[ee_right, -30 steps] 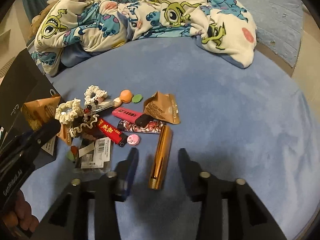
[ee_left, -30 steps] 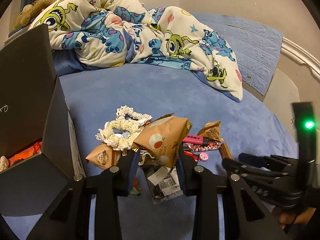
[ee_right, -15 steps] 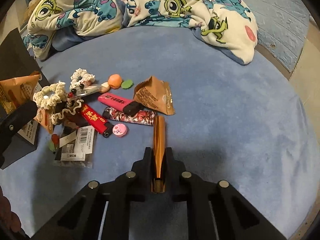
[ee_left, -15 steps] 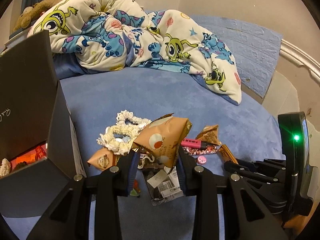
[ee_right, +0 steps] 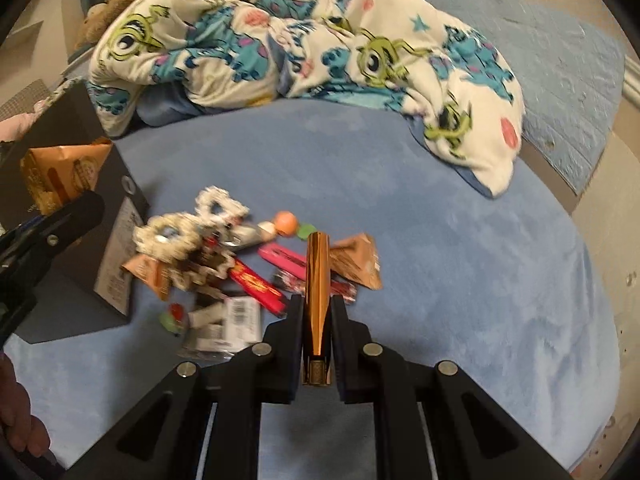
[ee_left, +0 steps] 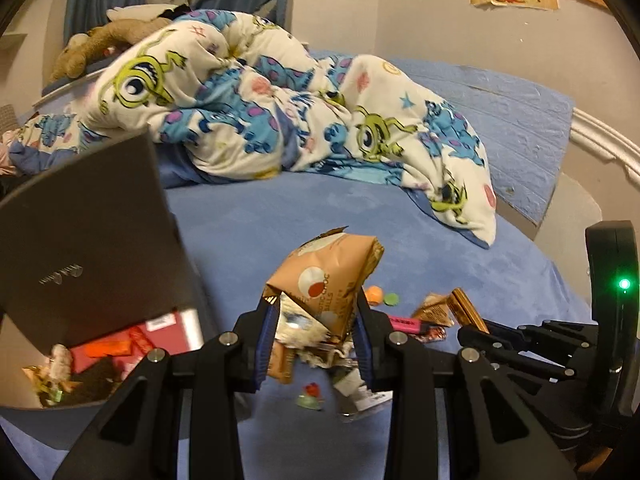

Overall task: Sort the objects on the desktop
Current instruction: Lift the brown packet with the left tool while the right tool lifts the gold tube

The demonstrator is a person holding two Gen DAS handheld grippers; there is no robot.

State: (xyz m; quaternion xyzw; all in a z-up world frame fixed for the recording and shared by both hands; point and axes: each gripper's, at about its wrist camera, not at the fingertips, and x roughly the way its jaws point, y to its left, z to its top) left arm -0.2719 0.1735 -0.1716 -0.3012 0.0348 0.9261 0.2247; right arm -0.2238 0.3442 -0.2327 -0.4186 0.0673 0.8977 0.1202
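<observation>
Your left gripper (ee_left: 316, 336) is closed on an orange snack bag (ee_left: 326, 284); the two blue-edged pads press its lower part from both sides, and the bag stands up above the fingers, clear of the blue bed cover (ee_left: 280, 208). Just to the left of this gripper is the open black box (ee_left: 80, 216), with its lid raised. Inside it you can see a red packet (ee_left: 168, 330) and some other small things, which are too blurred to name.

Your right gripper (ee_right: 317, 320) is closed on a slim golden stick (ee_right: 318, 280). The stick lies along the fingers, pointing forward, and its square end sits between the pads. It is lifted above the pile and does not touch the cover.

The pile of small objects lies on the bed cover between the box and the right gripper. In the right wrist view you see white lace scrunchies (ee_right: 188, 228), an orange ball (ee_right: 286, 222) with a green disc (ee_right: 306, 230) beside it, a pink marker (ee_right: 282, 258), a red flat packet (ee_right: 256, 282), a small brown packet (ee_right: 358, 262) and a clear bag with a barcode label (ee_right: 236, 320).

Behind everything, a cartoon-print quilt (ee_left: 280, 96) is bunched at the far side of the bed. At the lower left edge of the right wrist view, part of your hand (ee_right: 16, 420) shows.
</observation>
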